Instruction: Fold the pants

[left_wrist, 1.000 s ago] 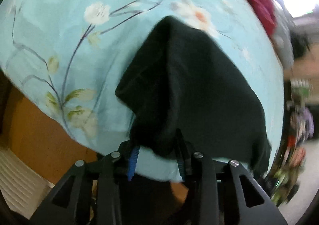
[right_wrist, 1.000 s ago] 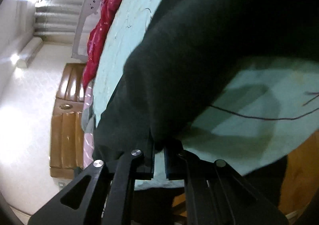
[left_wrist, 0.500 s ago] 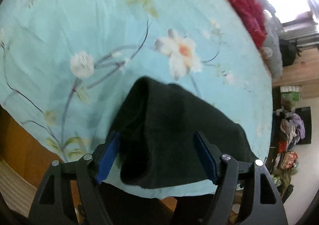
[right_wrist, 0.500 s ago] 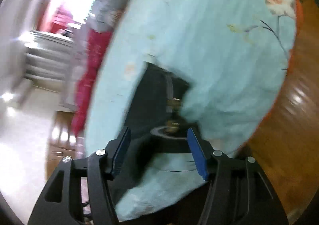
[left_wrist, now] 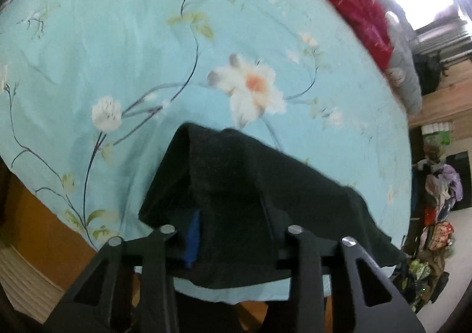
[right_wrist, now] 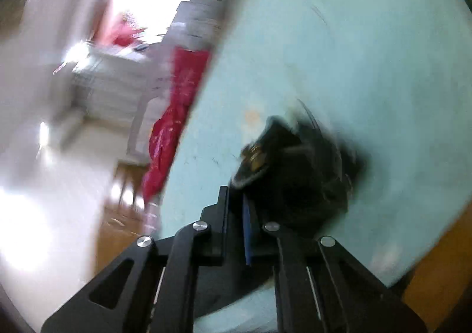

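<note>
On the sheet [left_wrist: 147,47], near its front edge: pants [left_wrist: 236,185], dark, bunched in a heap w/ a raised fold toward the L side. L gripper [left_wrist: 233,232] over the near part of the heap; jaws closing, thick wad of cloth between them, blue pad visible on one side, cloth pressed against it. R gripper [right_wrist: 236,215] jaws clenched, a dark piece of the pants [right_wrist: 295,162] caught at the pads; R view badly blurred, brassy bit on the cloth, can't tell what. Red fabric [left_wrist: 354,8] along the sheet's far edge. Containers: can't make any out.
</note>
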